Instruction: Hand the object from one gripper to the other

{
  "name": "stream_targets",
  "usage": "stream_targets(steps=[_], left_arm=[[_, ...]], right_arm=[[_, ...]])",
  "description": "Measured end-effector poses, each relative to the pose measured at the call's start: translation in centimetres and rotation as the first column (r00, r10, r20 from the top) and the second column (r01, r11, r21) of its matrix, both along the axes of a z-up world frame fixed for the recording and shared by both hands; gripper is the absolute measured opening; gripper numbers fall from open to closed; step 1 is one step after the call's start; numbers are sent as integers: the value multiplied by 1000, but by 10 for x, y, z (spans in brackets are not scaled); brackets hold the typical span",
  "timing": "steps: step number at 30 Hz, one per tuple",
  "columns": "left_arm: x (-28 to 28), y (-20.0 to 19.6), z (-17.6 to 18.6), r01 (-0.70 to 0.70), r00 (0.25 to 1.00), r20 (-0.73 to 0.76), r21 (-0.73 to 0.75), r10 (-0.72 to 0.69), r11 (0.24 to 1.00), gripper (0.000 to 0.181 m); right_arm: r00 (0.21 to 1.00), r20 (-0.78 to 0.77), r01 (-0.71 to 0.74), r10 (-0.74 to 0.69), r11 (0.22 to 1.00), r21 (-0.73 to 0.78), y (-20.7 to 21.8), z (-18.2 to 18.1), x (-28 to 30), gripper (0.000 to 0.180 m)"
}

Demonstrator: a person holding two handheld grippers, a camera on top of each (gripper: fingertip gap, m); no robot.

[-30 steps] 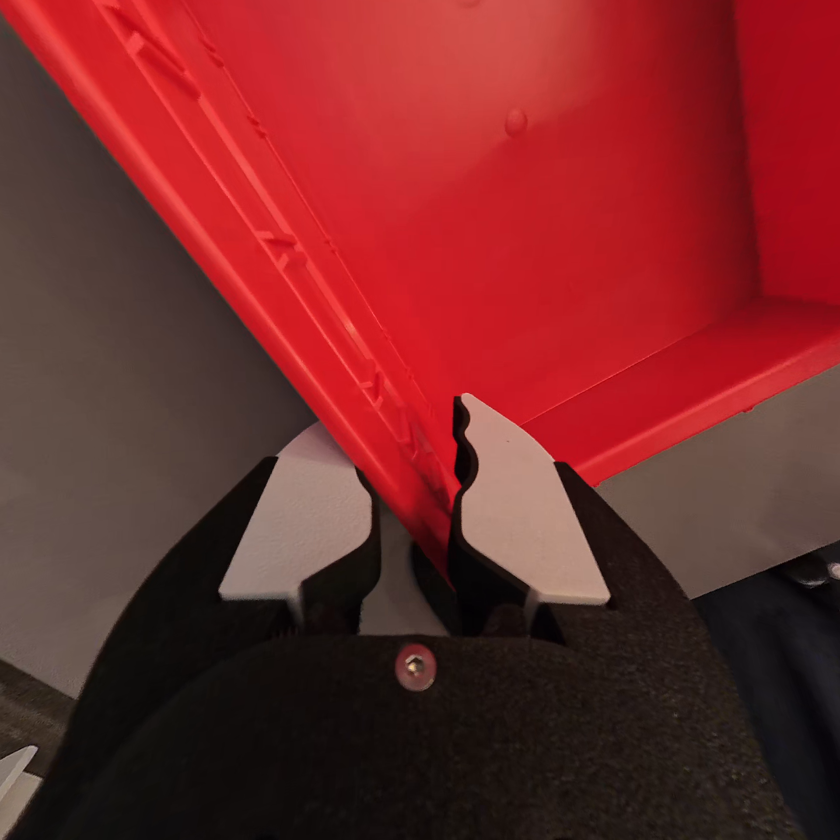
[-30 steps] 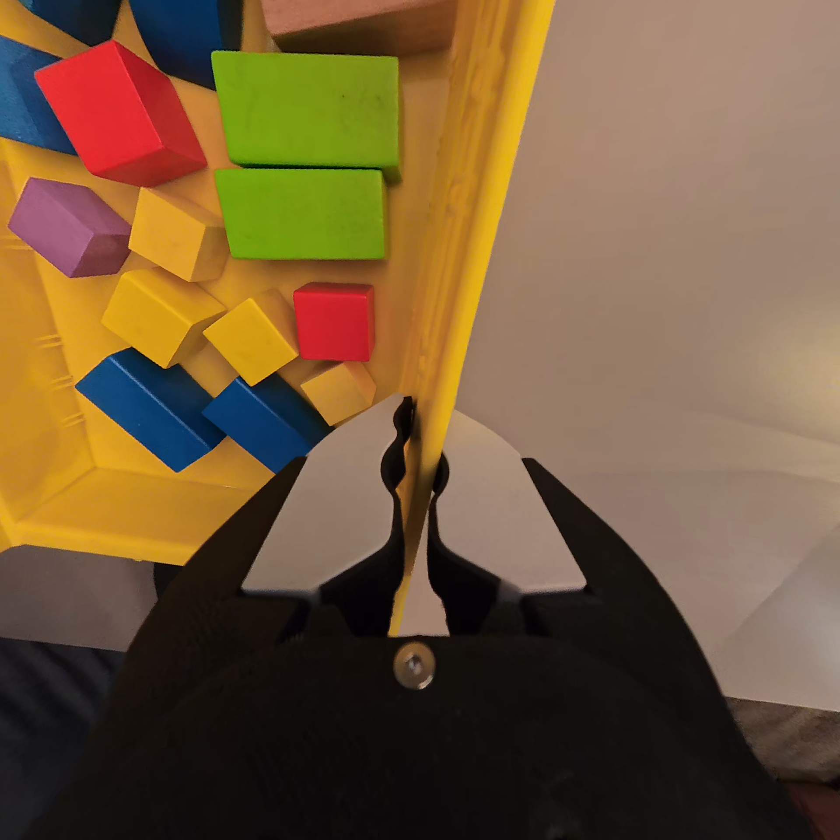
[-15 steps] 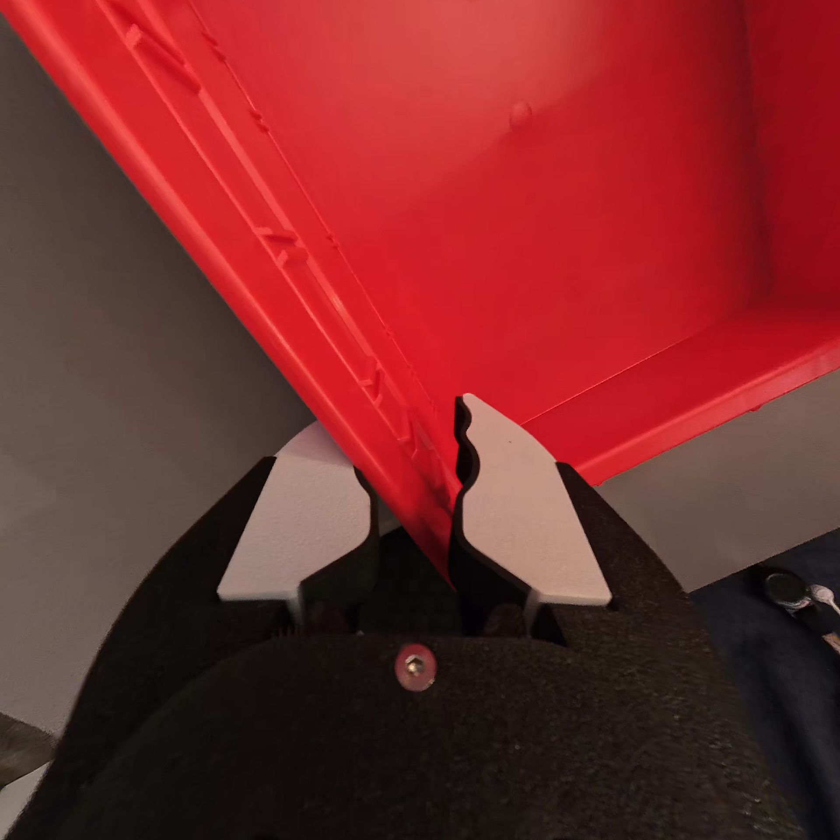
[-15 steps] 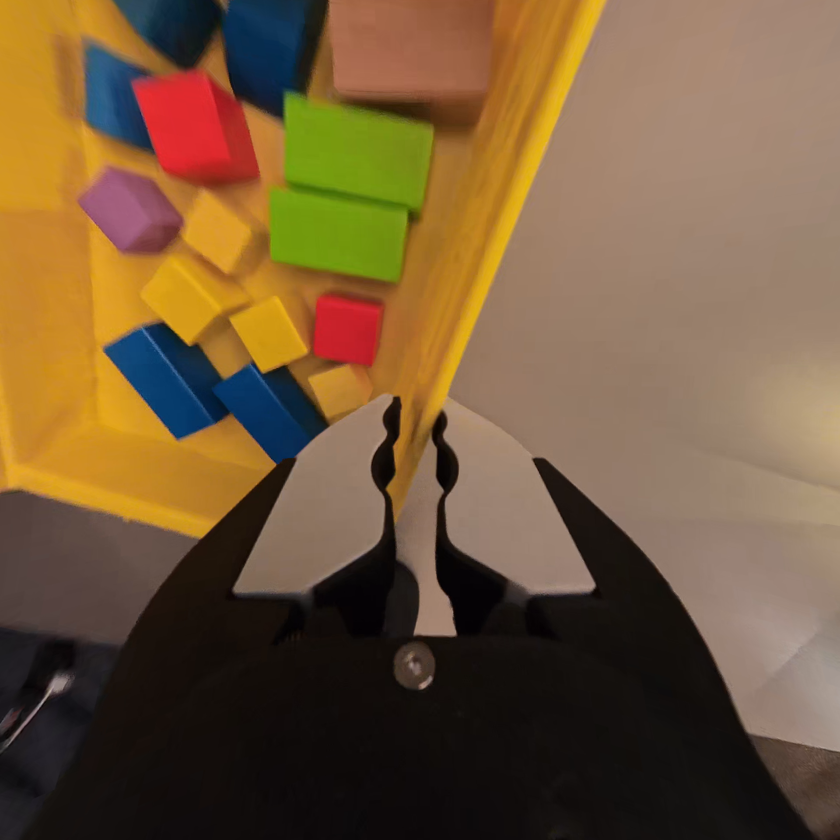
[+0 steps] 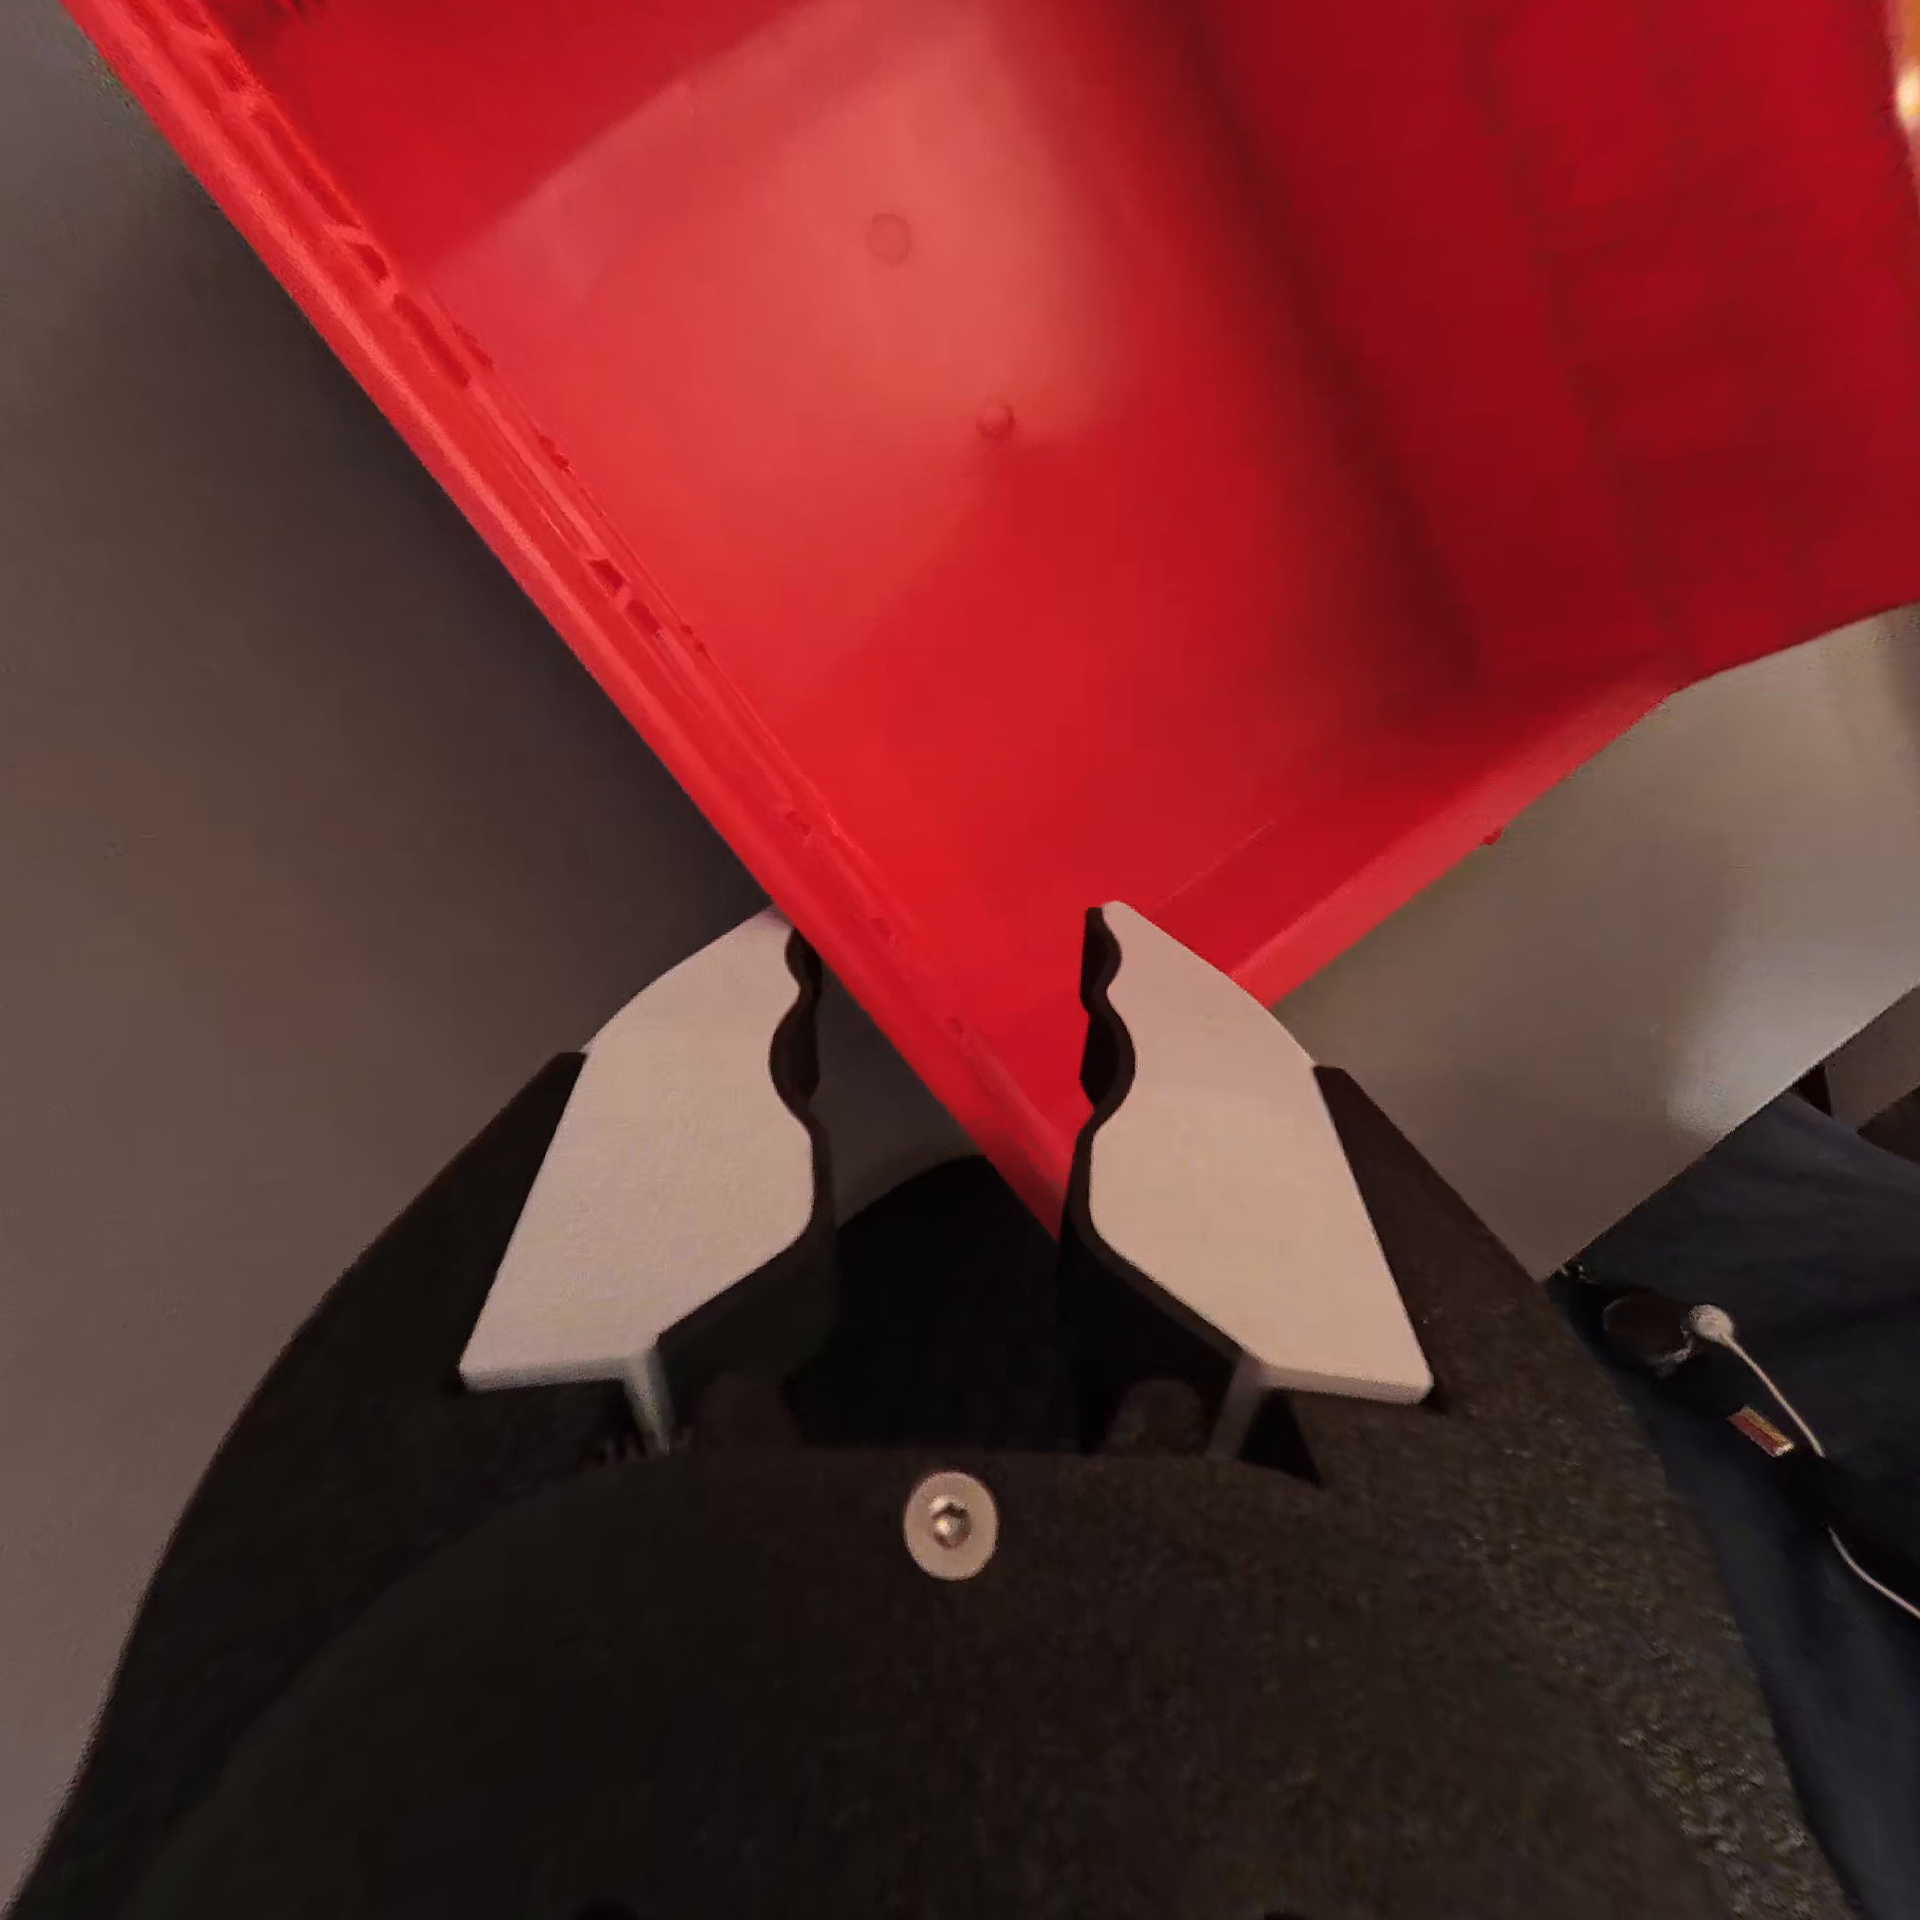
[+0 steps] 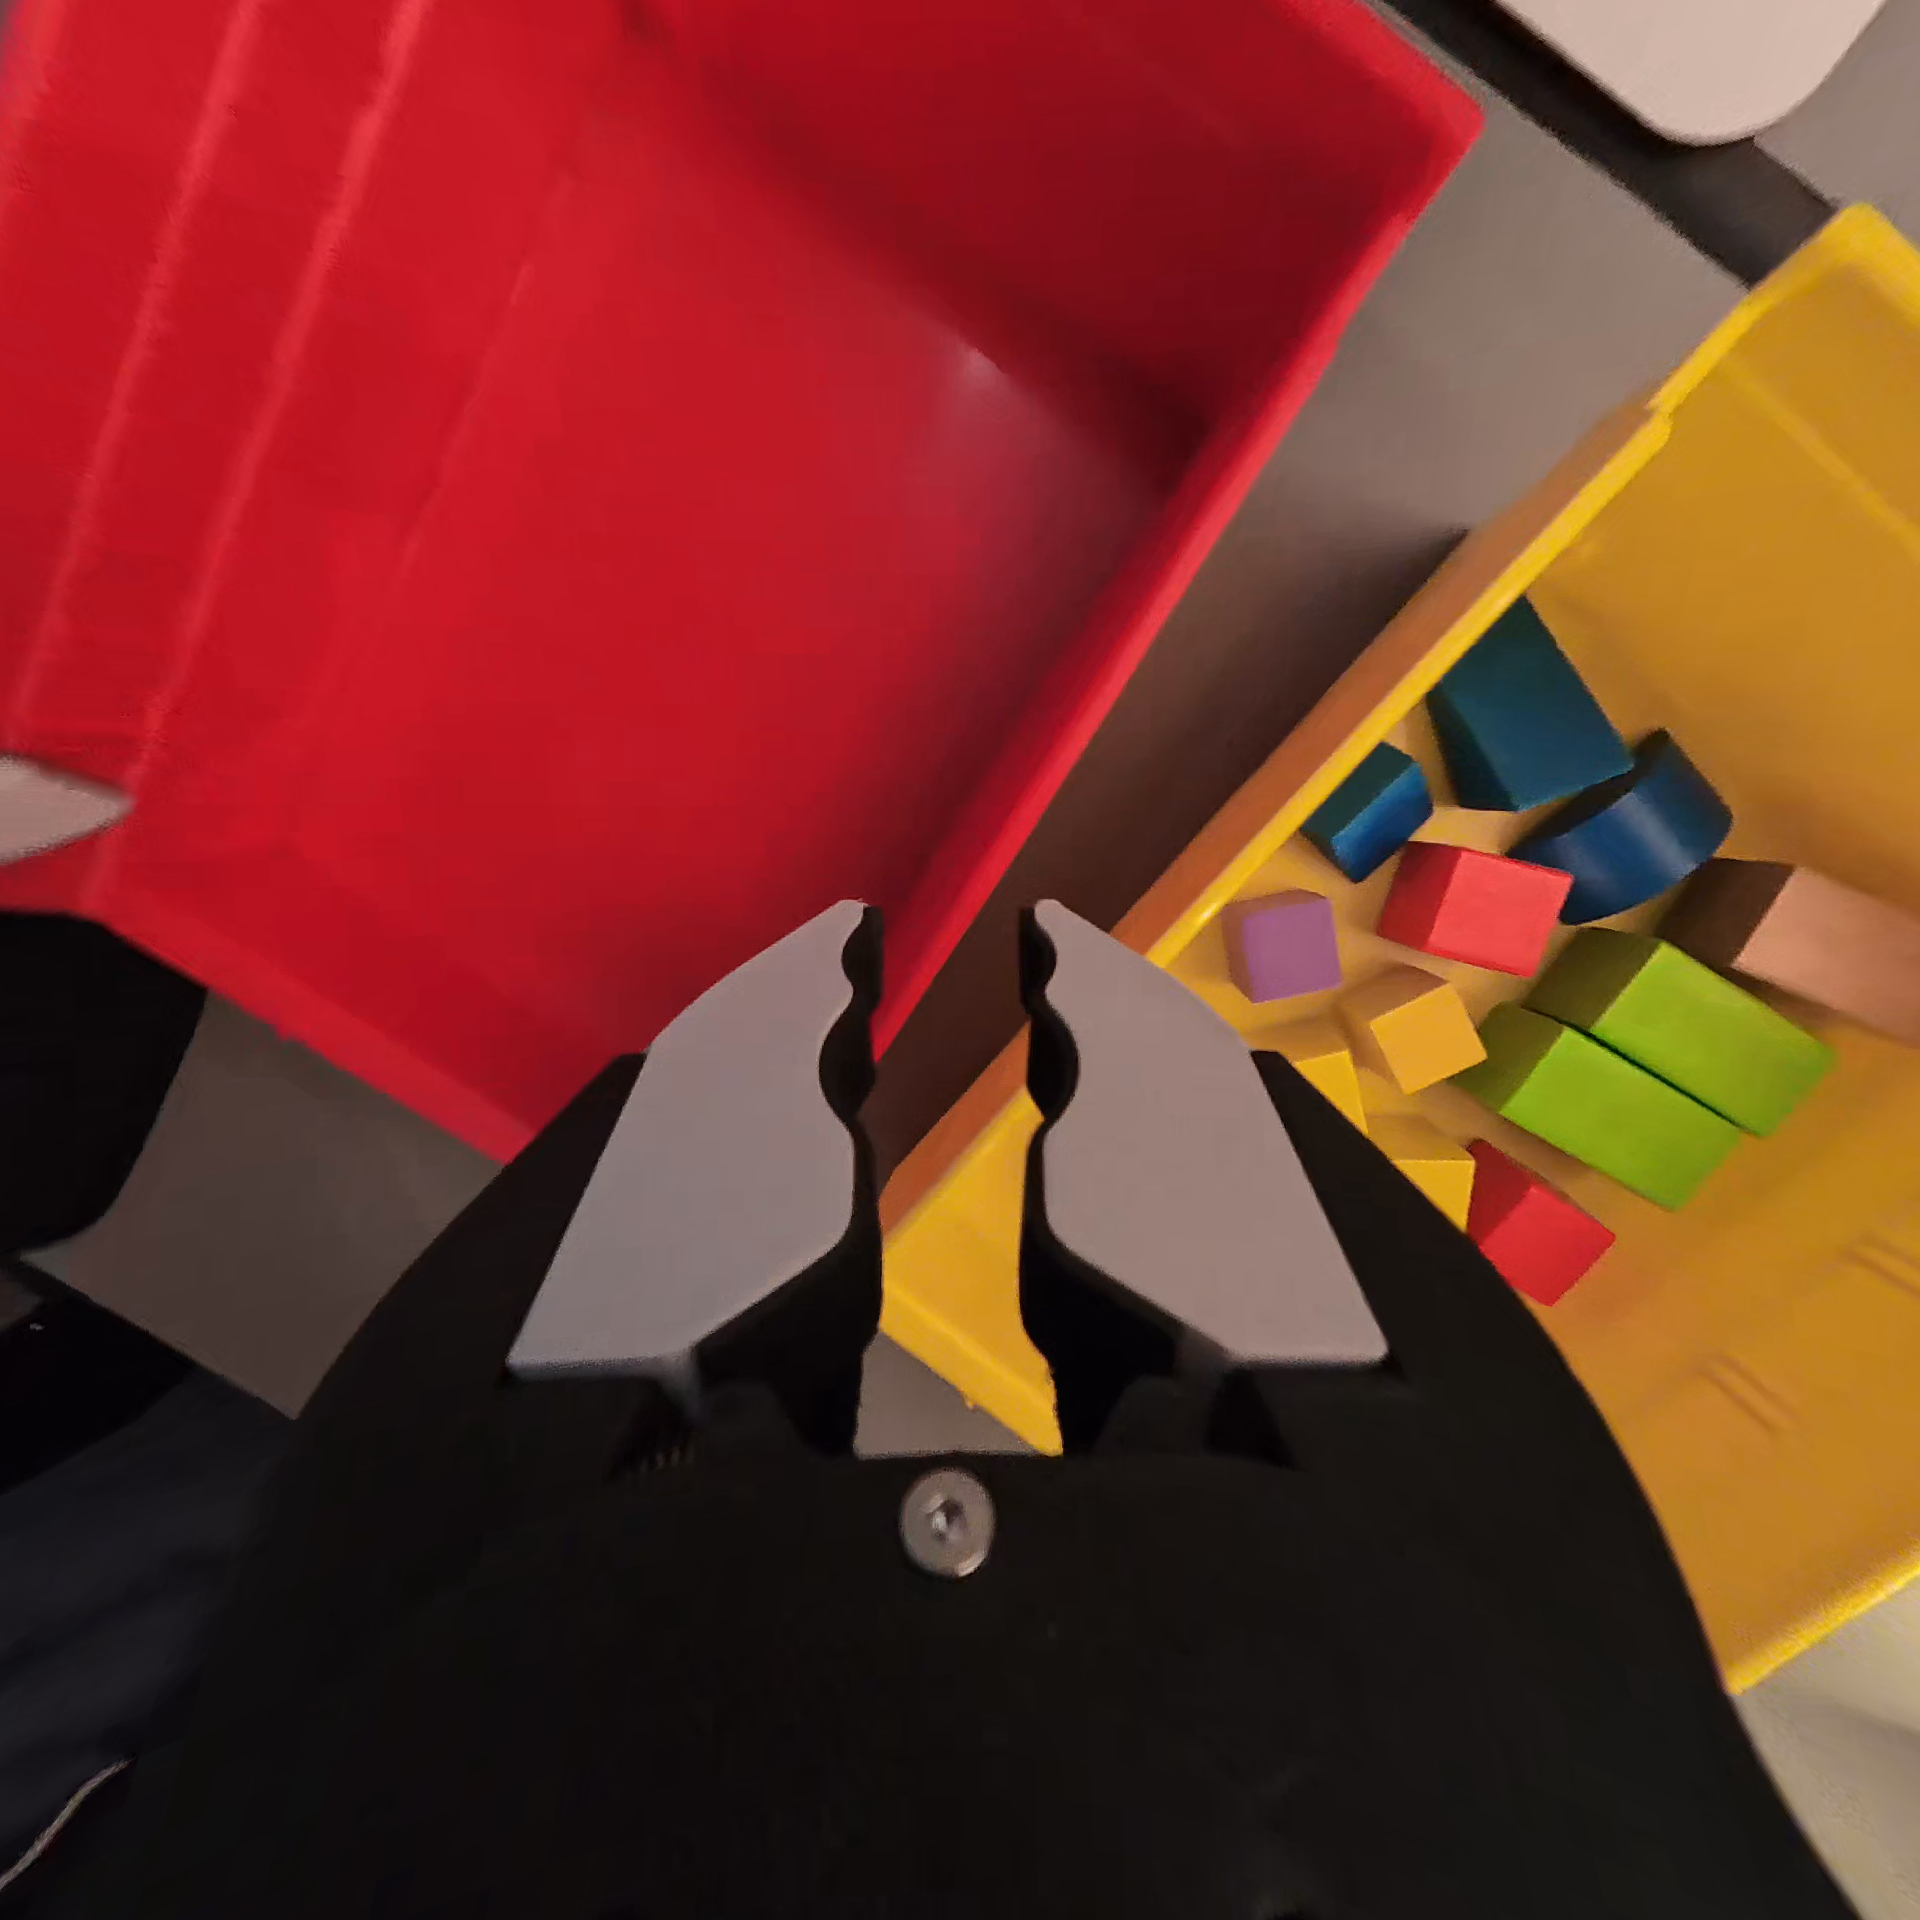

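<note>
An empty red bin (image 5: 935, 468) fills the left wrist view. My left gripper (image 5: 940, 914) is open, with the bin's side wall running between its jaws and close against the right finger. In the right wrist view the red bin (image 6: 623, 520) stands left of a yellow bin (image 6: 1766, 416). The yellow bin holds several wooden blocks, among them two green ones (image 6: 1642, 1060), a red one (image 6: 1475, 904) and a purple one (image 6: 1283, 945). My right gripper (image 6: 951, 909) is open and empty, above the gap between the two bins. A grey fingertip (image 6: 52, 810) of the left gripper shows at the red bin's left rim.
Both bins stand on a grey table (image 6: 1299, 499). A white object (image 6: 1714, 62) lies at the far right edge. Dark cloth with a thin cable (image 5: 1766, 1403) lies below the table edge at the right.
Both grippers have opened. The left let go of the red bin's wall. The right let go of the yellow bin's wall and swung left, so both bins now show.
</note>
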State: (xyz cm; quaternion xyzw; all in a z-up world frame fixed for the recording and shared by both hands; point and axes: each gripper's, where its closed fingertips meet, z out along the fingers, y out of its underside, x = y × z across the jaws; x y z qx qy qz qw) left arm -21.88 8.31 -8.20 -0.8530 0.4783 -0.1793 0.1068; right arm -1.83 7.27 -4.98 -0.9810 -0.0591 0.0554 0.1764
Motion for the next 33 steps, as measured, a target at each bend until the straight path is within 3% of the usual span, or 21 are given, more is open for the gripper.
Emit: stream_targets(steps=[4,10,19,26,33], left_arm=[[-7,-5,18,31,999,36,66,-33,997,51],[-8,-18,33,77,993,89,82,-84,994,50],[-3,-22,46,92,987,125,103,-105,990,48],[-6,-24,54,92,987,119,122,-106,988,46],[-2,-13,68,60,990,115,187,-82,981,44]], right_arm=[[996,-71,51,-57,995,-85,8,-17,-5,27],[993,21,115,-113,965,-237,13,-40,-6,27],[983,137,151,-125,968,-199,43,-46,-11,21],[991,-10,126,-133,956,-264,41,-65,-16,8],[994,0,106,-113,931,-350,37,-78,-18,8]])
